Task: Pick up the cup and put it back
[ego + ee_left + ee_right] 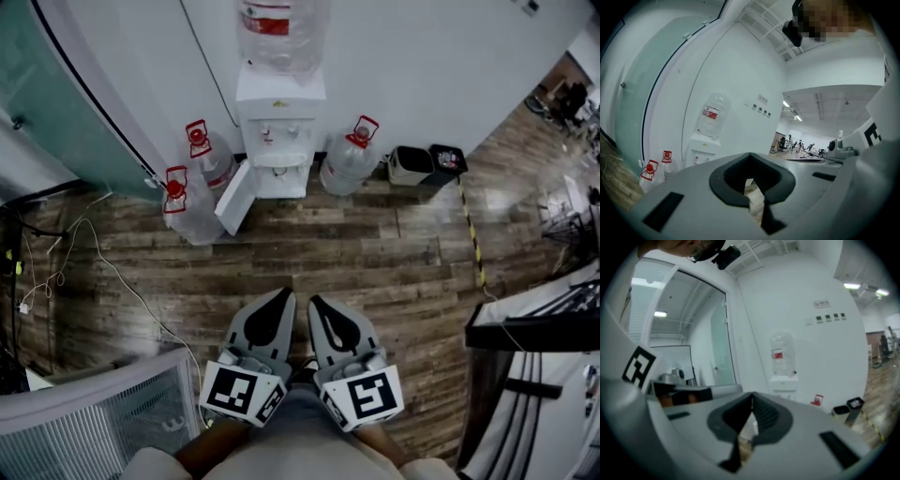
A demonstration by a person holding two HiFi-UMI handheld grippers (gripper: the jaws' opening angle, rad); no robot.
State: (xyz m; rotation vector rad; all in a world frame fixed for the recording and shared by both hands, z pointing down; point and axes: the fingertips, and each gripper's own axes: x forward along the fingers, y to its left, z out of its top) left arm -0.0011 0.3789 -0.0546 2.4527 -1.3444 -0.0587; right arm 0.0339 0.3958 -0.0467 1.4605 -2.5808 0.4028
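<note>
- Head view: you hold both tools low at 6 o'clock, close to your body. The left gripper [281, 298] and right gripper [317, 304] lie side by side with their tips toward 12 o'clock. Each has its jaws together on nothing, which reads as a carrying pose rather than a reach.
- Head view: the water dispenser [278, 131] stands at 12 o'clock against the wall, well apart from you across the wooden floor [375, 253]. Its cabinet door [234, 197] hangs open toward 7 o'clock, and spare water jugs [349, 159] flank it. I can make out no cup anywhere. If it sits at the dispenser, it is too small to tell.
- Left gripper view: the left gripper [751, 161] has its pads meeting at the tip with nothing between them. The dispenser [704, 150] sits at 9 o'clock.
- Right gripper view: the right gripper [752, 401] is likewise closed and empty. The dispenser [783, 383] stands just past 12 o'clock, so you face your likely target.
</note>
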